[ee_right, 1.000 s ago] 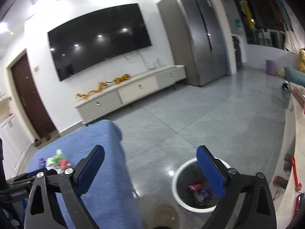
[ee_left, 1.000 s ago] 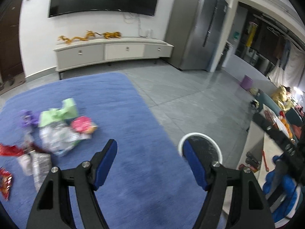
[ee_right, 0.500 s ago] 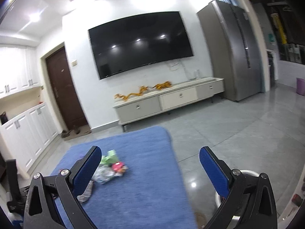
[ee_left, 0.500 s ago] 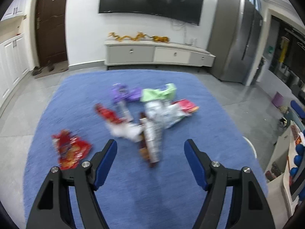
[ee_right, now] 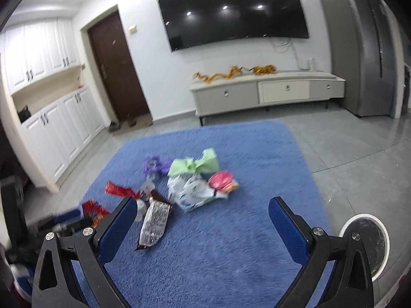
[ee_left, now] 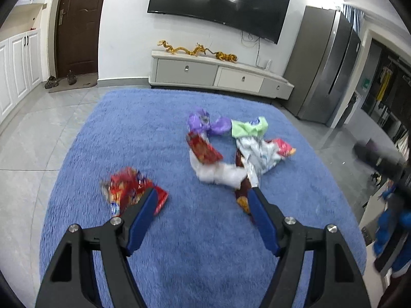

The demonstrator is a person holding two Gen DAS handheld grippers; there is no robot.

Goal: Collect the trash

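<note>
Several crumpled wrappers lie on a blue rug (ee_left: 205, 243). In the left wrist view I see a red snack bag (ee_left: 128, 192), a second red wrapper (ee_left: 203, 148), white paper (ee_left: 218, 174), a purple wrapper (ee_left: 205, 123) and a green one (ee_left: 248, 128). My left gripper (ee_left: 201, 195) is open and empty, above the rug between the red bag and the pile. My right gripper (ee_right: 200, 205) is open and empty, near a brown-and-silver wrapper (ee_right: 155, 220). A white-rimmed bin (ee_right: 370, 233) stands on the tiles at the right.
A low TV cabinet (ee_left: 218, 74) stands against the far wall under a wall television (ee_left: 218, 2). A grey fridge (ee_left: 326, 66) is at the right, white cupboards (ee_right: 51, 128) and a brown door (ee_right: 115, 66) at the left. Grey tiles (ee_right: 359, 148) surround the rug.
Both grippers swung left from the bin side toward the rug. The trash pile now sits in the middle of both views, and the left gripper has come closer to it. Both stayed open.
</note>
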